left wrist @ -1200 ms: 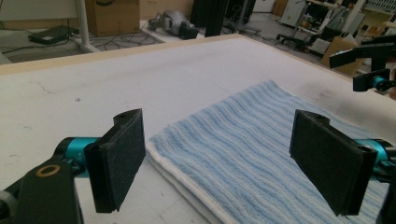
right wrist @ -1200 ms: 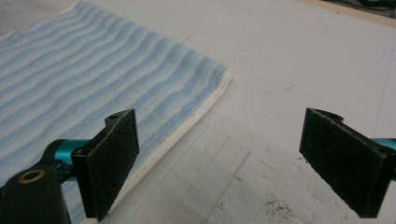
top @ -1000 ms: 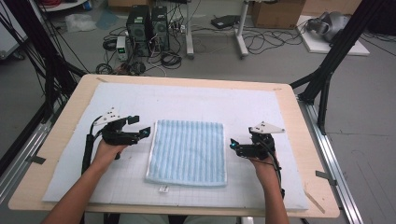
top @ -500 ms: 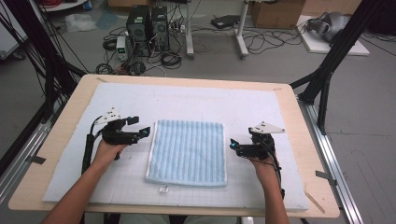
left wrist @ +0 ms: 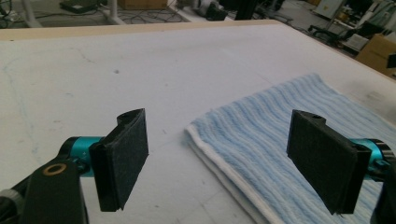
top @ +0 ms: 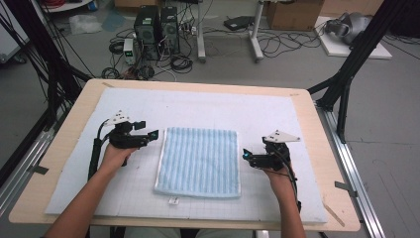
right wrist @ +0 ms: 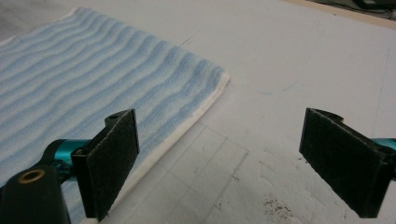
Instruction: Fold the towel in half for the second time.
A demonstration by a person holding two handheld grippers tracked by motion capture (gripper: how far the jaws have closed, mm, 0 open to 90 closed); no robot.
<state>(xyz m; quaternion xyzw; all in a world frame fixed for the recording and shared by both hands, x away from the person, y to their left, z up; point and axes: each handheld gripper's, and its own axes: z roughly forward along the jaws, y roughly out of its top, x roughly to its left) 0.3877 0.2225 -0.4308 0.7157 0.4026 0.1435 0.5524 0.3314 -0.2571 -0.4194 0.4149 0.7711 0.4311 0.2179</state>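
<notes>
Blue striped towel (top: 199,161) sitting dead centre on the white mat (top: 208,106), already folded into a tidy rectangle with layered edges showing in the left gripper view (left wrist: 280,154). Left gripper (top: 151,134) parked at 9 o'clock of it, right gripper (top: 246,156) at 3 o'clock near the bottom corner. Both with jaws wide apart, holding nothing, just beside the edges. Looks like either one more fold to go or pretty much finished. Hard to call.

Bare mat (top: 208,111) around towel (top: 199,161)
</notes>
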